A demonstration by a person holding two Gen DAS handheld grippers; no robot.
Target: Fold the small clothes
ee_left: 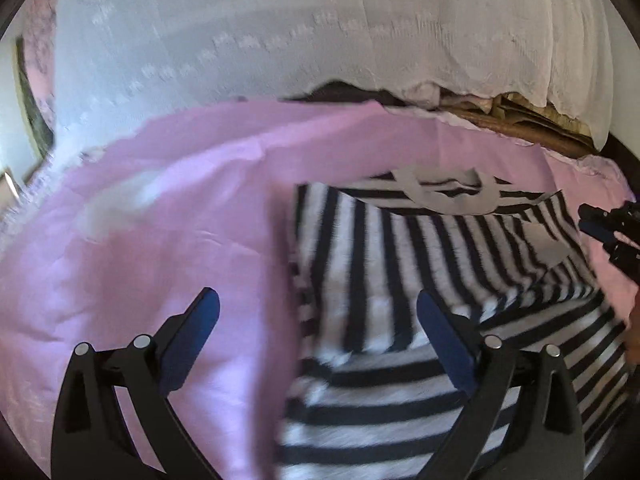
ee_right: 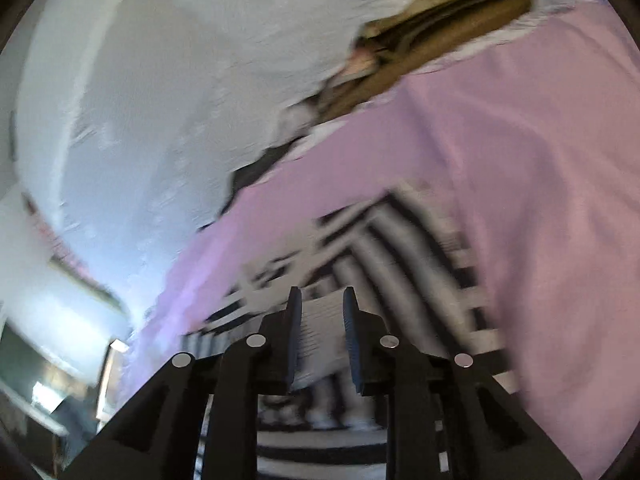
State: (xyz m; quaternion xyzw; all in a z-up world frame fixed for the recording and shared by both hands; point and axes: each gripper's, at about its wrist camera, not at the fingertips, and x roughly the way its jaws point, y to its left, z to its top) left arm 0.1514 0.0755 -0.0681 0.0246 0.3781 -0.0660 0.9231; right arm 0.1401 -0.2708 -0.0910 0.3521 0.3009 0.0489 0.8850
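Item: striped garment, black and white, lying partly folded on the pink sheet of a bed, one flap already doubled over its near end. Step, judged: mid-fold, between grasps. Left tool: spread wide, empty, hovering low over the garment's left edge. Right tool: tilted steeply, its jaws narrowly parted with striped cloth between them (a true pinch cannot be told through the blur). Next move likely calls for the left tool to take that edge. White netting hangs behind.
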